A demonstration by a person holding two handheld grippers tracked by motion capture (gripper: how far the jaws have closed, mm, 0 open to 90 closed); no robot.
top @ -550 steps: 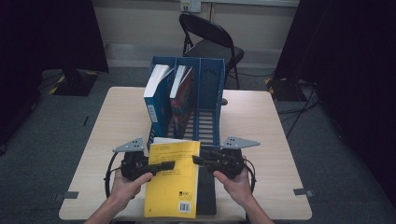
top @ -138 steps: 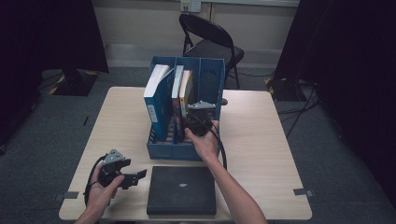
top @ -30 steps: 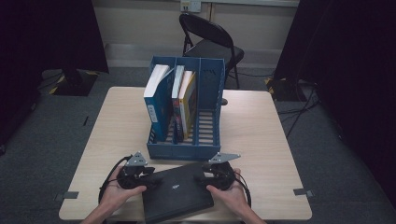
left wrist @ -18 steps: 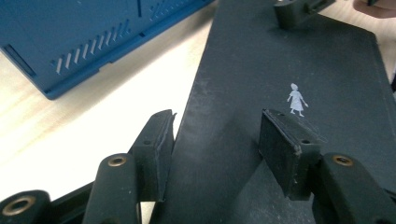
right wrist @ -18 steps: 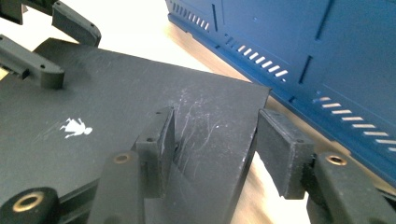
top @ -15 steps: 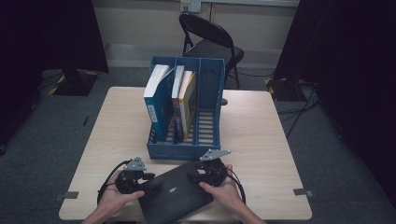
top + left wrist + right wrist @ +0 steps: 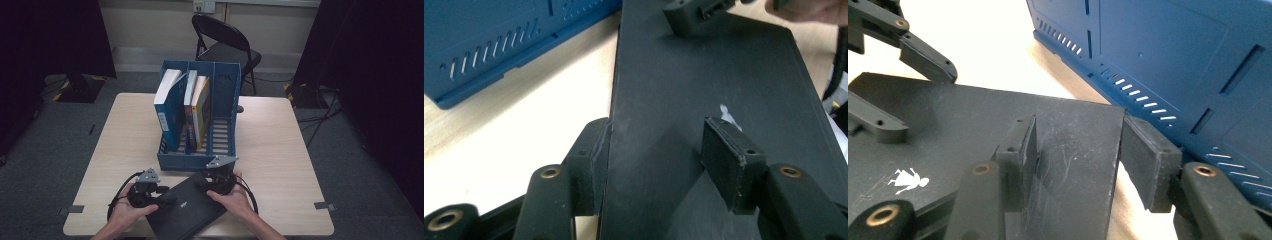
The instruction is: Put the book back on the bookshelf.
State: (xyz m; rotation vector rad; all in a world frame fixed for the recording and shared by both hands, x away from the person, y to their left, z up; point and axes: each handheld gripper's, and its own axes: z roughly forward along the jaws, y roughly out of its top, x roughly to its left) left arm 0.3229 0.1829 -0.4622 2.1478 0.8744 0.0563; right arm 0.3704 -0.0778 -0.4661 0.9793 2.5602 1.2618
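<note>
A black book (image 7: 187, 210) lies askew at the table's front edge, just in front of the blue file rack (image 7: 197, 162). My left gripper (image 7: 167, 196) is shut on its left side. In the left gripper view the jaws (image 7: 661, 162) clamp across the book's (image 7: 704, 75) thickness. My right gripper (image 7: 202, 182) is shut on the book's far corner, close to the rack. In the right gripper view its pads (image 7: 1083, 145) squeeze the corner of the book (image 7: 963, 115), and the left gripper (image 7: 903, 95) shows beyond. The book's near end hangs past the table edge.
The rack (image 7: 1173, 55) holds a blue-and-white book (image 7: 167, 100) in its left slot and a yellow one (image 7: 202, 100) in the middle; the right slot has bare slats. A folding chair (image 7: 225, 45) stands behind the wooden table (image 7: 280, 150). Dark curtains flank the room.
The right gripper has moved away from me toward the rack, swinging the black book's far corner with it. The left gripper has stayed put on the book.
</note>
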